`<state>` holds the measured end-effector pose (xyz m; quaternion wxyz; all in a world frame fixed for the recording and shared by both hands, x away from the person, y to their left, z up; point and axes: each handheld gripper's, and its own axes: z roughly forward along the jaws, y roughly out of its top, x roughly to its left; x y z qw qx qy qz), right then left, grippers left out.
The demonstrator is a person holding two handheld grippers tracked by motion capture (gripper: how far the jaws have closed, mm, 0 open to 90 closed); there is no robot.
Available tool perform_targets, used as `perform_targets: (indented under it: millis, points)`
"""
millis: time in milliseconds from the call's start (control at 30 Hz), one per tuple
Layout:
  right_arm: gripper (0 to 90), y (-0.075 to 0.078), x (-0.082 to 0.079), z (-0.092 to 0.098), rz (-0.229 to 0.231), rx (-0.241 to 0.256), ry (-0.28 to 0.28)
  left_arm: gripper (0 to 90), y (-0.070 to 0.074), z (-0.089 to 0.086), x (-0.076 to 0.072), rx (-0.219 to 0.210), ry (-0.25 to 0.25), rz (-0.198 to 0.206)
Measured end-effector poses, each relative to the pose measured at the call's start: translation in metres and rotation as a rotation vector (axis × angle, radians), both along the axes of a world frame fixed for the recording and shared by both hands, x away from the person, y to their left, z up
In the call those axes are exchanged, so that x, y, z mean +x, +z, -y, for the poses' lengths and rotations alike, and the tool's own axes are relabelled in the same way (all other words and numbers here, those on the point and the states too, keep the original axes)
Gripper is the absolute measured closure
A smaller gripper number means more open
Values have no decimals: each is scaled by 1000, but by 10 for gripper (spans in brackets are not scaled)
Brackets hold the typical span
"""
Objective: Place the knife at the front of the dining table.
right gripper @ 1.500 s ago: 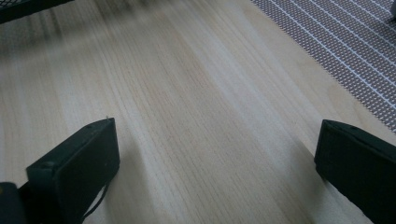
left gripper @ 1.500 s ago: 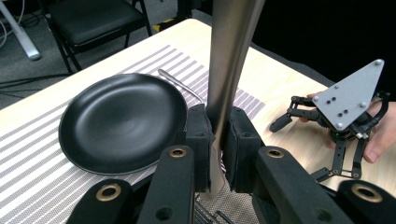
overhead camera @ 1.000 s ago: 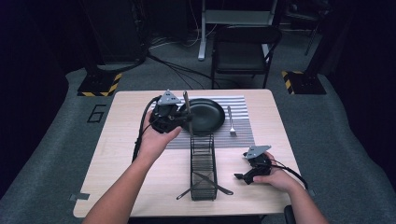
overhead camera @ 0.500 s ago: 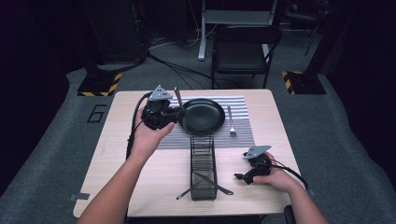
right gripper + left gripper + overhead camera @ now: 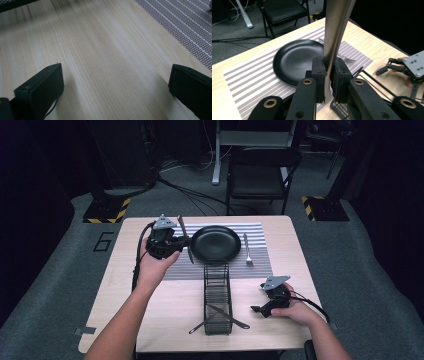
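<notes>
Bare forearms and two black handheld grippers at the table.
Each gripper, left gripper (image 5: 186,241) and right gripper (image 5: 256,309), carries a grey three-cornered plate with small screws and trails a black cable; brass-coloured pivot rings mark the left gripper's linkage arms, ending in blocky black pads (image 5: 319,72).

1. Your plate (image 5: 215,243) sits on the placemat (image 5: 260,262) at the table's (image 5: 115,320) far side.
2. Fork (image 5: 247,250) lies just right of the plate.
3. Wire rack (image 5: 217,297) stands before the plate, with cutlery (image 5: 227,315) lying across its near end.
</notes>
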<state>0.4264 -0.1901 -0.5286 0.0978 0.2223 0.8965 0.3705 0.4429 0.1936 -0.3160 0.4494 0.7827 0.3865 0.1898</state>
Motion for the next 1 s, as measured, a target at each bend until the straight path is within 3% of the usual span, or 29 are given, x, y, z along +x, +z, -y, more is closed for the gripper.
perform_targets:
  millis: [667,1000]
  points:
    - [0,0,0,0,0,0,0,819,-41,-30,17,7,103,-32]
    - [0,0,0,0,0,0,-1,819,-65,-43,25,17,140,-71]
